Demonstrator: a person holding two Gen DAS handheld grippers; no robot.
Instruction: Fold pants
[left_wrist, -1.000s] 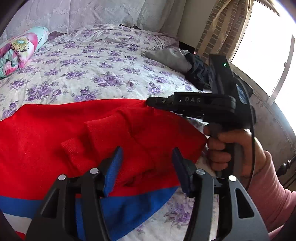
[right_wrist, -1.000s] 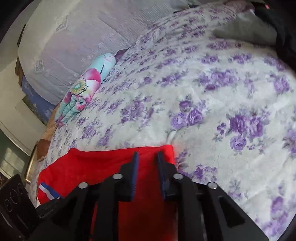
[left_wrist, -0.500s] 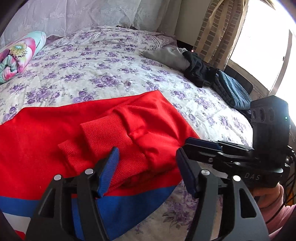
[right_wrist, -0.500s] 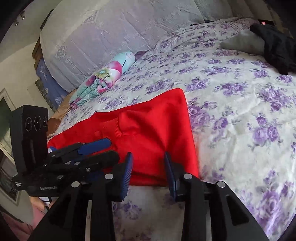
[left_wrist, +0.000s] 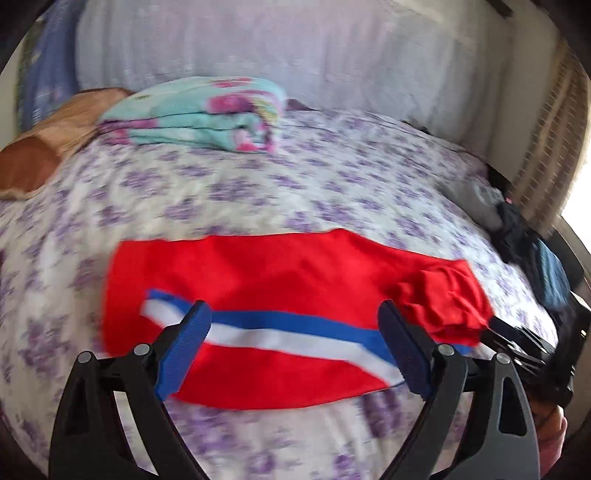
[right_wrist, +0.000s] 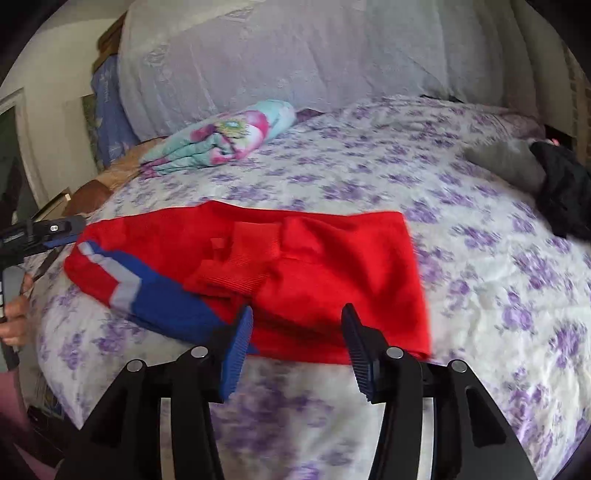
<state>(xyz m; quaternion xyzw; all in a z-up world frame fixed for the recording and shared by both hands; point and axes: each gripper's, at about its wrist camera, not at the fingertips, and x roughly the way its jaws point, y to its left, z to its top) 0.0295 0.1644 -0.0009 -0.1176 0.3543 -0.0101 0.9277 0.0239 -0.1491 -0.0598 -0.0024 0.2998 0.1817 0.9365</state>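
The red pants (right_wrist: 332, 258) look soft and floppy; grab an edge. Both the left gripper (left_wrist: 295, 350) and the right gripper (right_wrist: 297, 350) have just been opening, with nothing between them.

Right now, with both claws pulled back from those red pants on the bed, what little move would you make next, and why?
Probably bring the left gripper down onto the striped end of the red pants to fold it toward the cuff end. Both grippers have just been opening with nothing between their jaws, the right gripper hangs off the near edge, and the pants lie in a long band on the bedspread.
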